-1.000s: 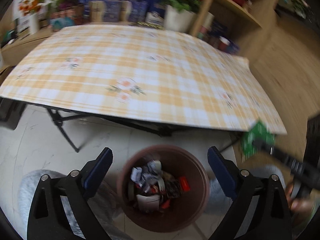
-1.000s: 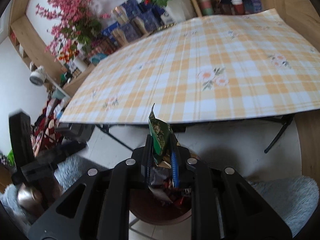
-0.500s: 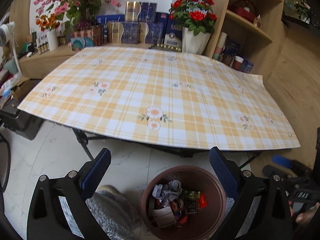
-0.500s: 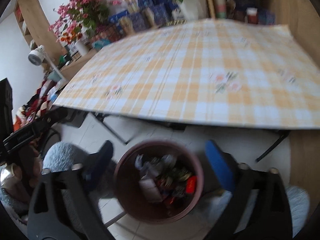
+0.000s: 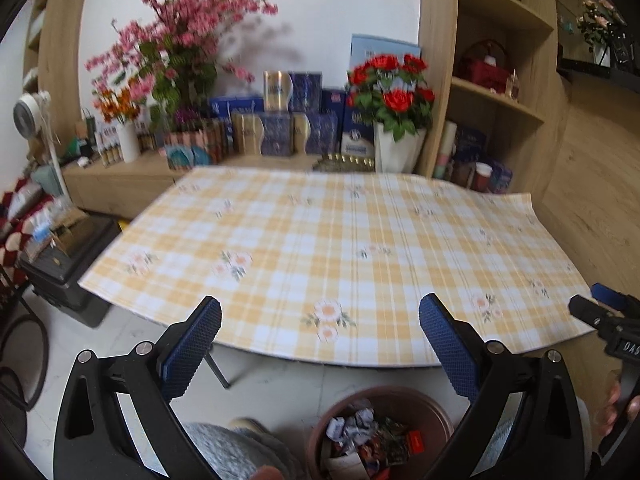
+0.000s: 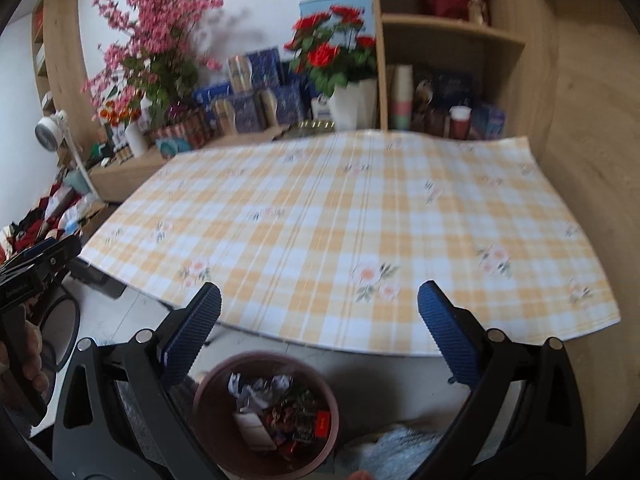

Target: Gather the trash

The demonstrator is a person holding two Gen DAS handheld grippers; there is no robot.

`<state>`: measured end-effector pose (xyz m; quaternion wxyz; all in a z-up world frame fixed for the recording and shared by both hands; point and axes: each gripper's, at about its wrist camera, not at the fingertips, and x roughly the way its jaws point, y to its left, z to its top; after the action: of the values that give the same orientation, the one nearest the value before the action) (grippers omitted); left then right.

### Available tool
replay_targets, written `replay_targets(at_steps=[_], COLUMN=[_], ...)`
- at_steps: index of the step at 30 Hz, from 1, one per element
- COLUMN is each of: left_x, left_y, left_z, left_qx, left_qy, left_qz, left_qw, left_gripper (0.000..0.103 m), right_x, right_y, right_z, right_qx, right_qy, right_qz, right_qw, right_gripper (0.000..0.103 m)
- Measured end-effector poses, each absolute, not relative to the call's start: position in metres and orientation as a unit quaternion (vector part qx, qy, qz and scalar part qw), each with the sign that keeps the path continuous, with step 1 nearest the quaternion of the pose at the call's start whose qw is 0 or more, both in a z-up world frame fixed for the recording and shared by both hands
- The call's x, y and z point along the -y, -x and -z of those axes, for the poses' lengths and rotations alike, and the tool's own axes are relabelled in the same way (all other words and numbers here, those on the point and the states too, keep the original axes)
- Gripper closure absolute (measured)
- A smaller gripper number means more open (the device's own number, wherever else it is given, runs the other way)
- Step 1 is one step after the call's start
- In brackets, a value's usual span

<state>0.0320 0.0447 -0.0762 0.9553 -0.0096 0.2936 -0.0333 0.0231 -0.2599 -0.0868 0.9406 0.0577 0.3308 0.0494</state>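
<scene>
Gaping wide and empty, the right gripper [image 6: 319, 312] has let go of the green wrapper it pinched a second ago. The left gripper [image 5: 320, 314] stays wide too. The round brown plastic bin [image 6: 208, 396] of crumpled wrappers [image 6: 280, 408] (floor, below the yellow plaid tablecloth [image 6: 360, 220]) now sits lower in both frames.

a second ago my right gripper [image 6: 318, 320] was pinched on a green wrapper above the bin [image 6: 208, 420]; now its fingers stand wide apart with nothing between them, the wrapper gone from them. i've raised both grippers: the bin has slid toward 6 o'clock under my left gripper [image 5: 320, 326], and the table [image 5: 360, 240] fills the views.
</scene>
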Motion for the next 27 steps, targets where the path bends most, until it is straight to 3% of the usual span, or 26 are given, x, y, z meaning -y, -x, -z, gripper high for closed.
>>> replay_targets(at_steps=[14,27], left_x=[-0.043,-0.033], left_y=[-0.012,0.002], left_z=[-0.008,-0.027], left_qx=[-0.222,-0.204], left_qy=[-0.011,-0.023], left_qz=[0.009,0.009], left_qw=[0.975,0.979], left_gripper=[0.006,0.006], right_x=[0.273,0.267], right_y=[-0.004,0.002], right_z=[0.012,0.002], right_qx=[-0.259,-0.249], right_qy=[-0.056,-0.054], right_qz=[-0.049,-0.06], right_qw=[0.963,0.965], right_gripper=[0.006,0.006])
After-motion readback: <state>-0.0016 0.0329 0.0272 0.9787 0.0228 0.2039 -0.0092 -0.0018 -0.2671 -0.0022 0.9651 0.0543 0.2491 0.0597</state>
